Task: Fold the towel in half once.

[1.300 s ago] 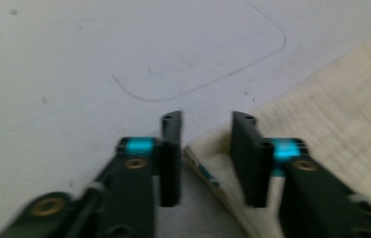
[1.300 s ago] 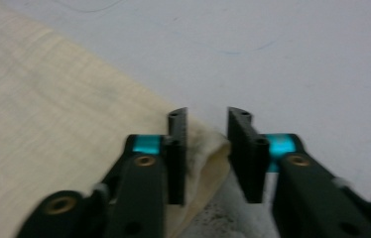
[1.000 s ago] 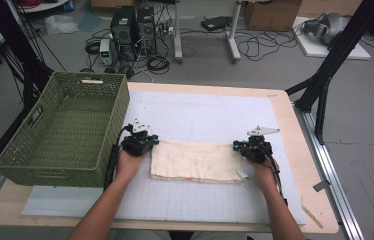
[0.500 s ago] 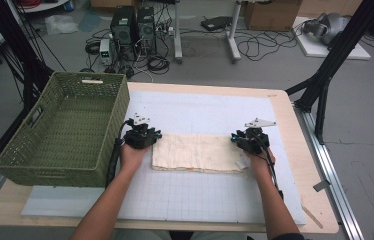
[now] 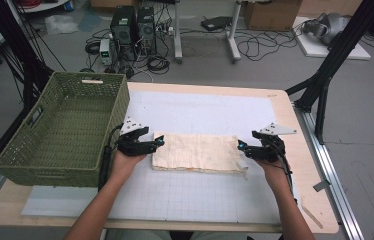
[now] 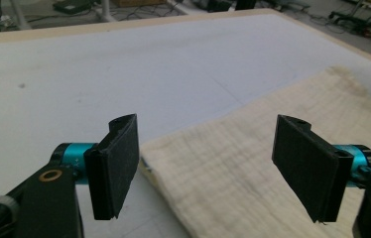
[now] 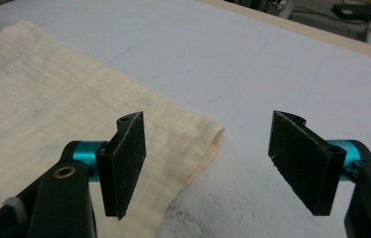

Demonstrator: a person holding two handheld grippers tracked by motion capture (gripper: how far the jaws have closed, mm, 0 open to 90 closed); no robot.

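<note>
Both grippers, left (image 5: 158,142) and right (image 5: 241,147), had just been opening, nothing between them; folded cloth (image 5: 197,152) lay released, basket (image 5: 60,131) move probably remaining.

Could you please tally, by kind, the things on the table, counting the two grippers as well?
Cloth: 1
Basket: 1
Mat: 1
Grippers: 2, left gripper and right gripper, both open at the cloth's ends
Total: 5
</note>
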